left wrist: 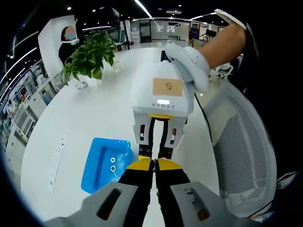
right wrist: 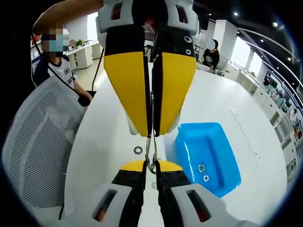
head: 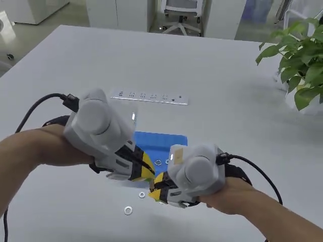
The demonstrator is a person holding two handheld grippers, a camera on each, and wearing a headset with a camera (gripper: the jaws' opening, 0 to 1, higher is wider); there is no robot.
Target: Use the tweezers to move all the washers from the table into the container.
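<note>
- "XENSE", small print, on white housing of right gripper (left wrist: 155,153), seen in left gripper view.
- Tan sticker (left wrist: 167,87) above it: handwritten, approx. "07" or "70", can't tell which way up.
- No other legible txt.

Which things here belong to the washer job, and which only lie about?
For the job: tweezers, washers on the table, blue container, washers already inside.
Lying about: power strip, potted plant, office chair.
</note>
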